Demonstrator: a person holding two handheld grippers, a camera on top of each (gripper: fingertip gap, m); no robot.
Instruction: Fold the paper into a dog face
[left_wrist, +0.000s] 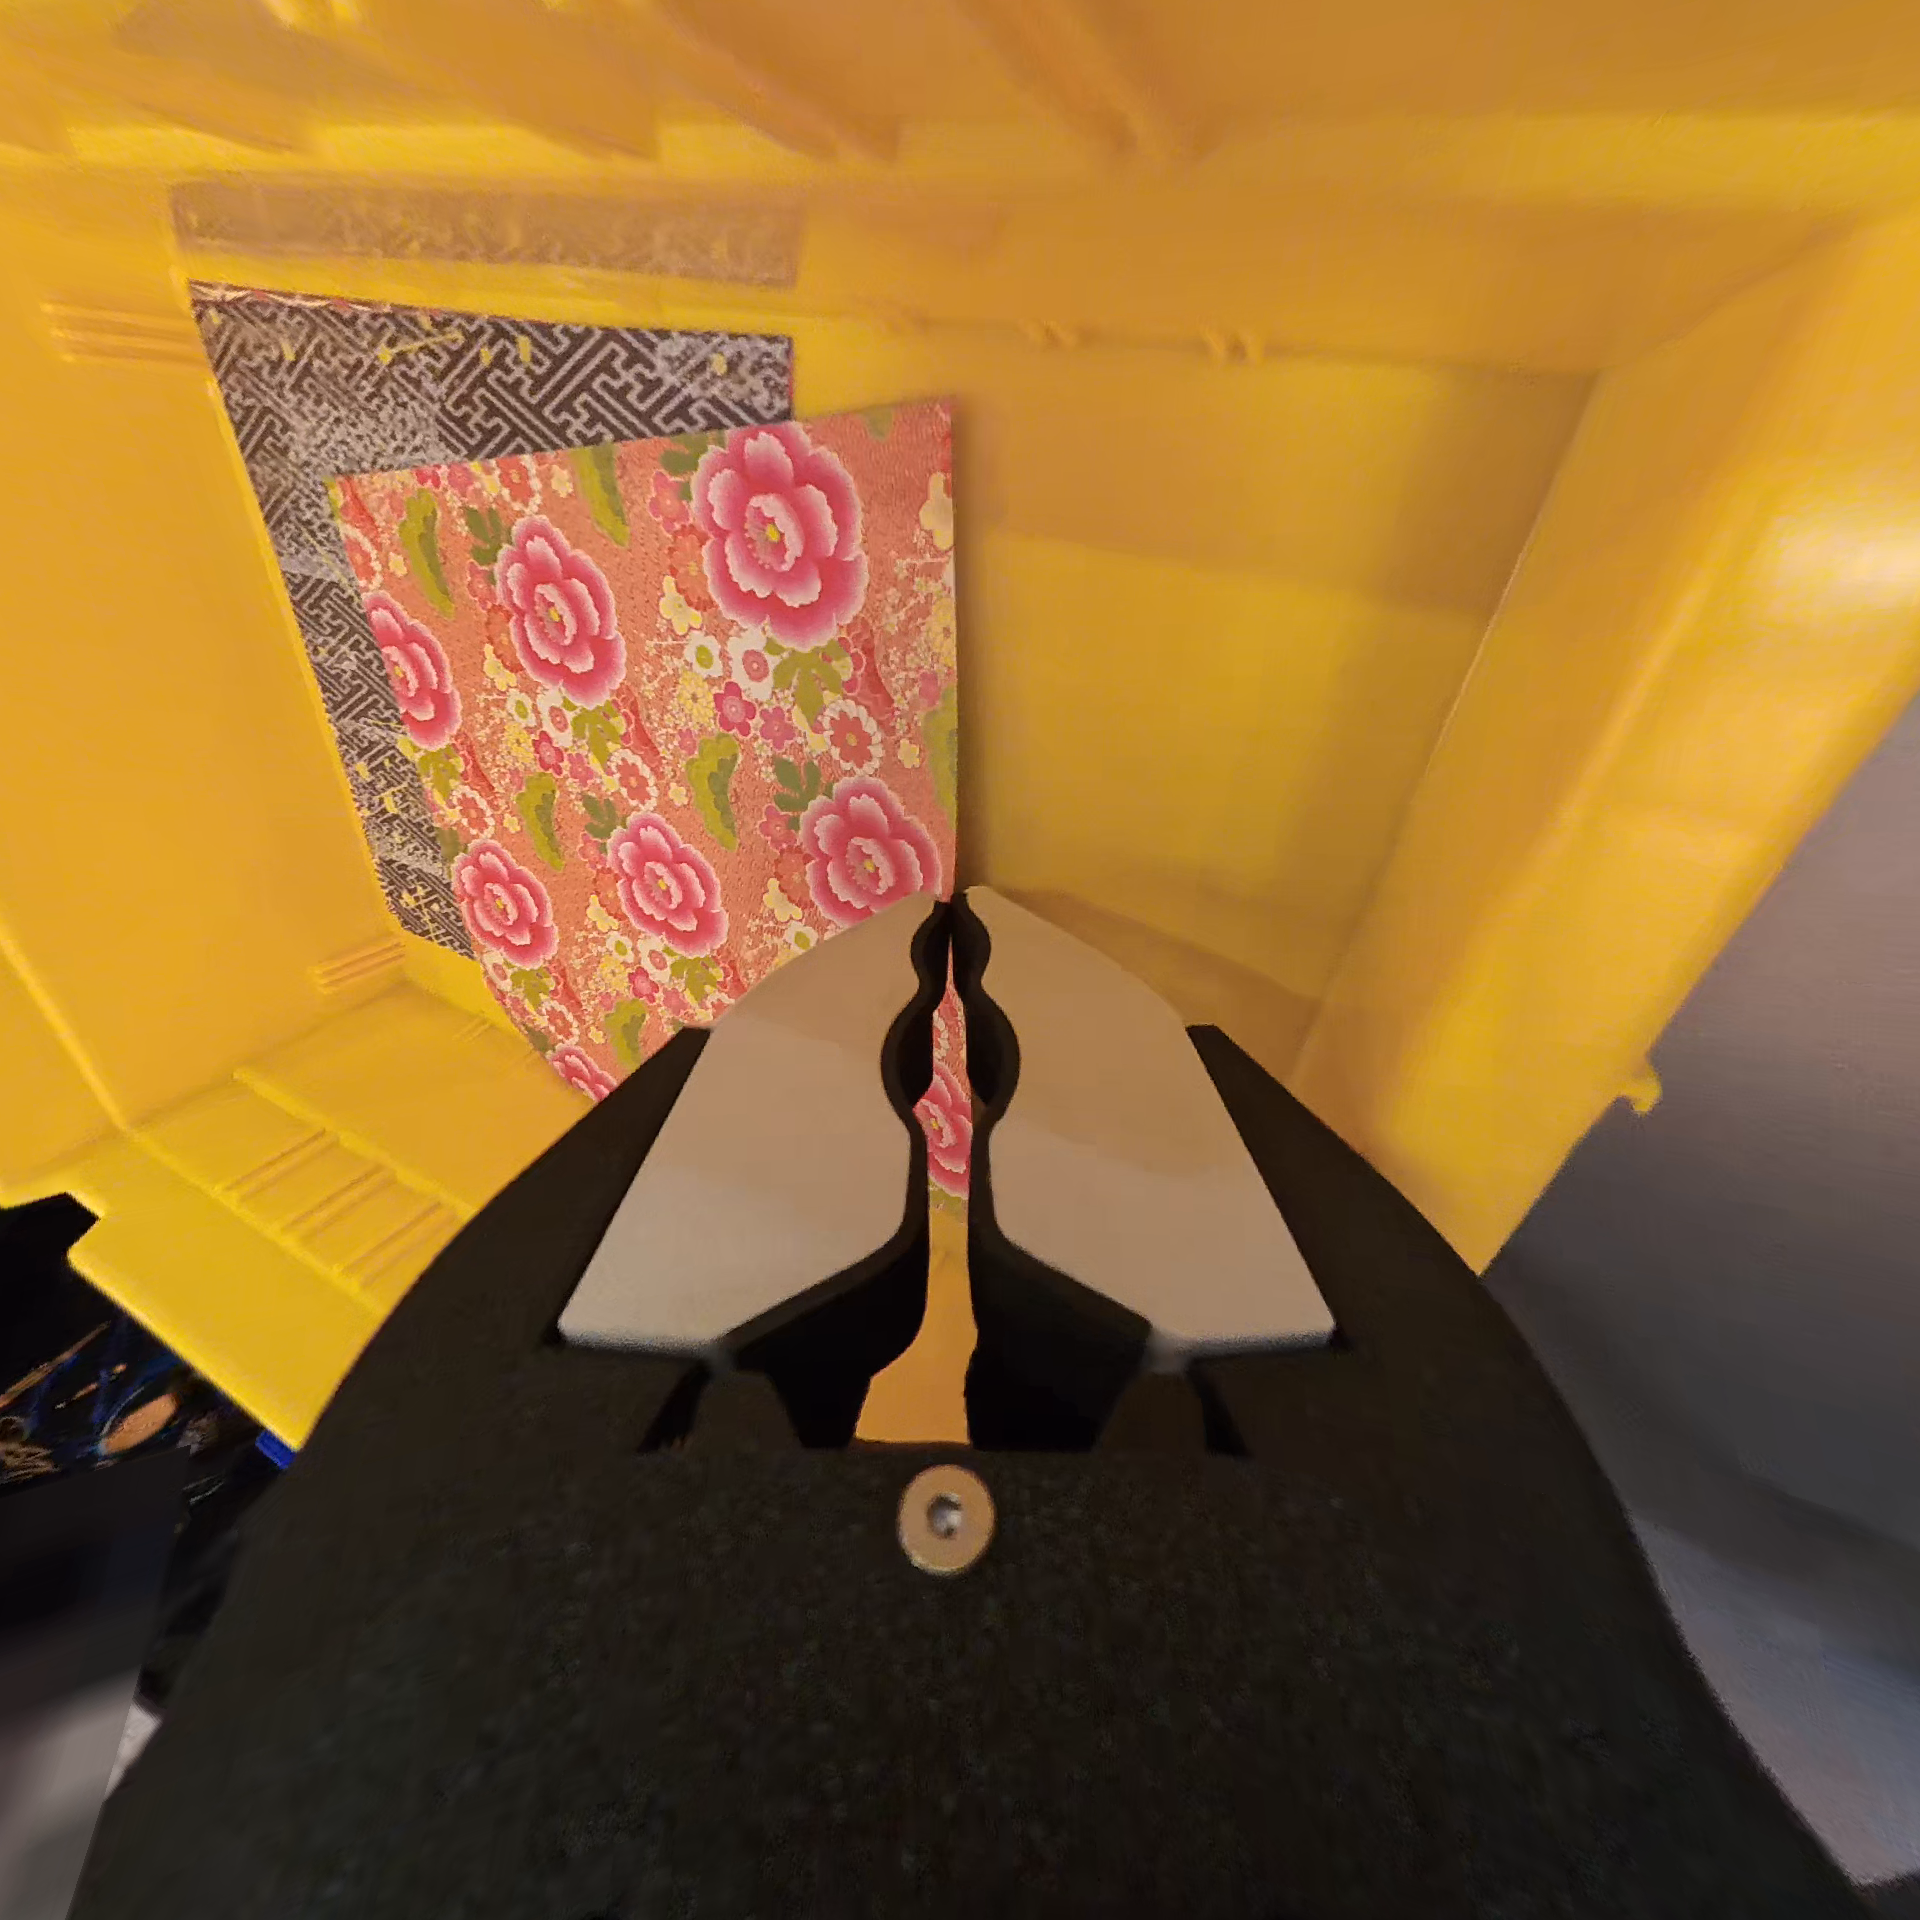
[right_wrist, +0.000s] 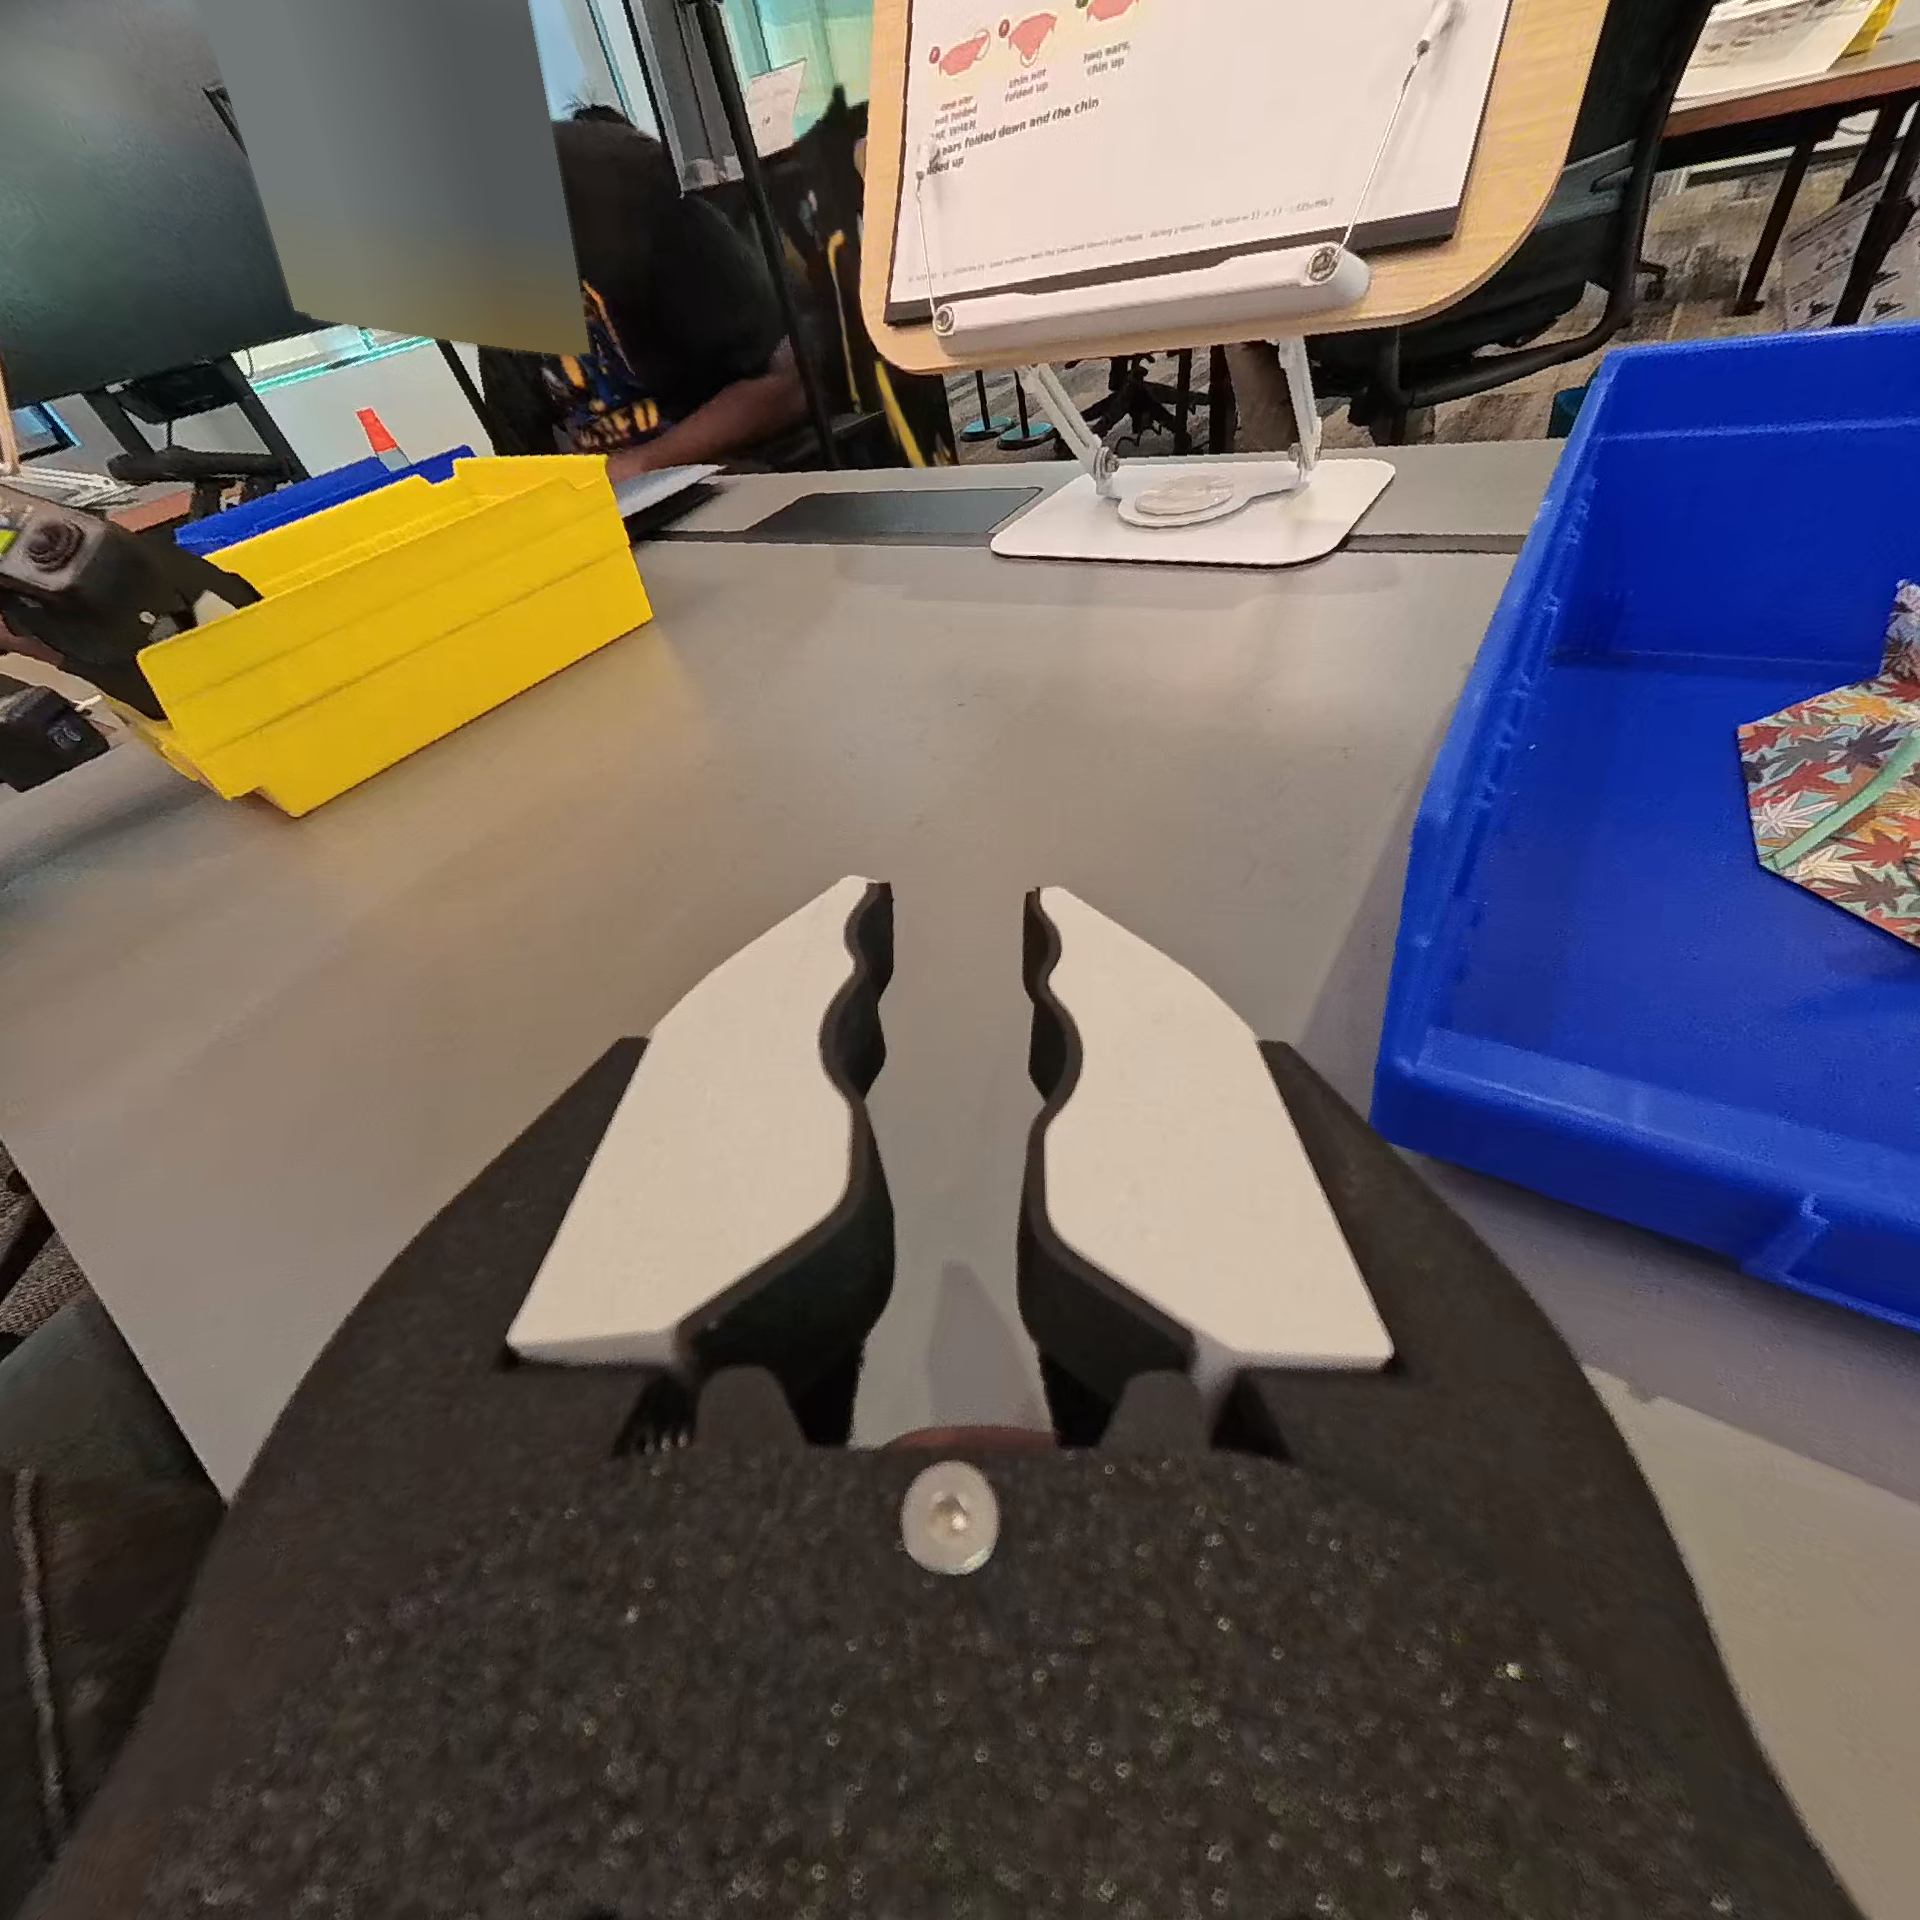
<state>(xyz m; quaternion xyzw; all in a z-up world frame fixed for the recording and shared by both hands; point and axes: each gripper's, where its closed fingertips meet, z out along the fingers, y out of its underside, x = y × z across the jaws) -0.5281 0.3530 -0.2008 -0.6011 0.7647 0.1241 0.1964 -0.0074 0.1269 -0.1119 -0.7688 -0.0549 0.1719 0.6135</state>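
Note:
In the left wrist view my left gripper (left_wrist: 951, 904) reaches into a yellow bin (left_wrist: 1247, 675). Its jaws are shut on the right edge of a pink floral paper sheet (left_wrist: 665, 707), and a strip of the sheet shows between the pads. A dark maze-patterned sheet (left_wrist: 416, 405) lies under the floral one. In the right wrist view my right gripper (right_wrist: 958, 894) is open and empty above the grey table (right_wrist: 935, 727). The yellow bin (right_wrist: 416, 634) stands at the far left there, with the left gripper's body (right_wrist: 94, 613) at its near end.
A blue bin (right_wrist: 1621, 831) stands at the right and holds a folded leaf-patterned paper (right_wrist: 1839, 821). A stand with an instruction sheet (right_wrist: 1174, 156) is at the back of the table. A person sits behind the table. Another blue bin sits behind the yellow one. Spacing between my two grippers at the tips: around 60 cm.

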